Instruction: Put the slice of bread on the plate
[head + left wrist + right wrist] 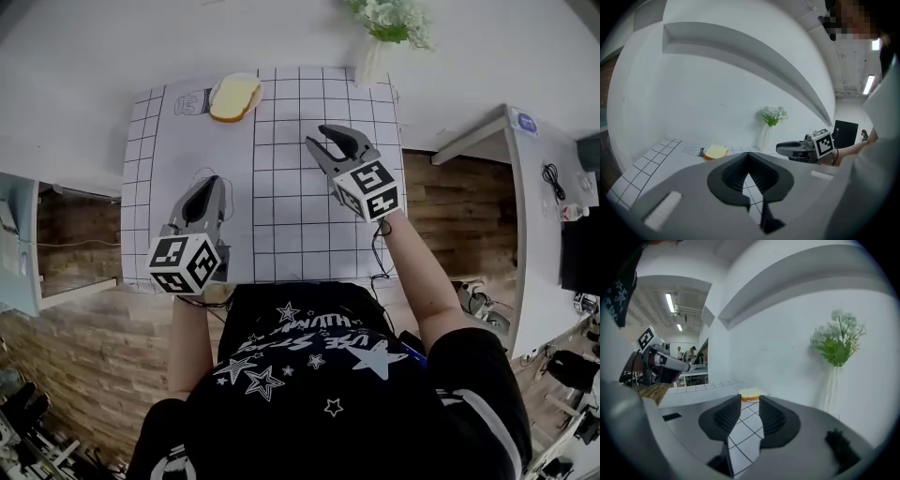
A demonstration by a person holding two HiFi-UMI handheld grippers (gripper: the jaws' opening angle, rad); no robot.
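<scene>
A slice of bread (234,97) lies on a small round plate (218,86) at the far left of the grid mat (291,206). It shows as a pale slice (716,151) in the left gripper view and again as the slice (750,393) just beyond the right jaws. My left gripper (210,181) hovers over the mat's near left, its jaws meeting at the tips (749,155), nothing in them. My right gripper (317,138) is raised over the mat's middle and points toward the bread. Its jaws (750,401) stand apart with only mat showing between them.
A white vase with green and white flowers (375,52) stands at the mat's far right corner, against the wall. A line drawing (192,101) is printed left of the plate. A white desk (544,197) lies to the right and a shelf (19,244) to the left.
</scene>
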